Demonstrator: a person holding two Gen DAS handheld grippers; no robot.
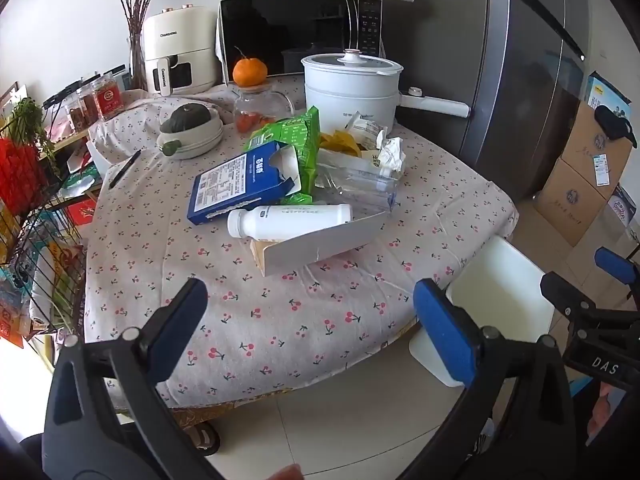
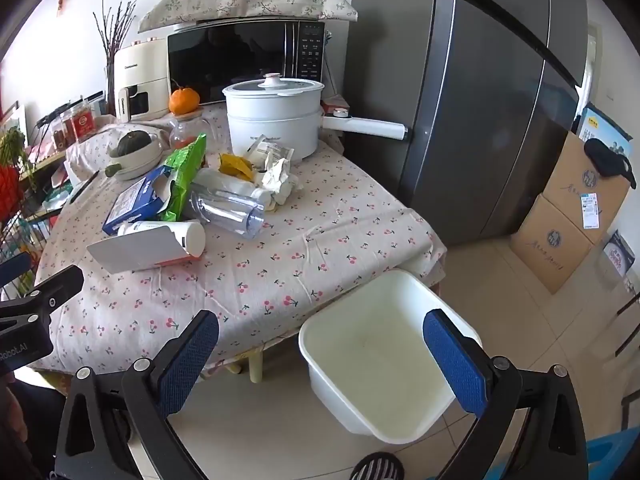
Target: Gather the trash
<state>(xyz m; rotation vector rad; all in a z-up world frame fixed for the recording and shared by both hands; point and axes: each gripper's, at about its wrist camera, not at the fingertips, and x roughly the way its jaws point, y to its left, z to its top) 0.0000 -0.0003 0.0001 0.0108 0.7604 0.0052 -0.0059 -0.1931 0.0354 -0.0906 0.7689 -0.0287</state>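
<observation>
A pile of trash lies mid-table: a white plastic bottle (image 1: 288, 221) (image 2: 176, 236) on its side, a white card box (image 1: 320, 246) (image 2: 136, 250), a blue carton (image 1: 244, 186) (image 2: 134, 200), a green bag (image 1: 296, 144) (image 2: 184, 172), a clear plastic cup (image 1: 360, 188) (image 2: 230, 208), yellow wrapper (image 1: 340, 142) (image 2: 236, 166) and crumpled paper (image 1: 390, 154) (image 2: 280, 180). An empty white bin (image 2: 384, 364) (image 1: 504, 292) stands on the floor by the table's near right corner. My left gripper (image 1: 312, 328) is open over the table's near edge. My right gripper (image 2: 320, 364) is open above the bin's left rim.
A white electric pot (image 1: 352, 88) (image 2: 276, 116), microwave (image 1: 300, 36), air fryer (image 1: 176, 56), a jar with an orange on it (image 1: 250, 96) and a bowl holding a green squash (image 1: 190, 132) stand behind the pile. A fridge (image 2: 480, 100) and cardboard boxes (image 2: 568, 216) are on the right. A wire rack (image 1: 36, 248) is on the left.
</observation>
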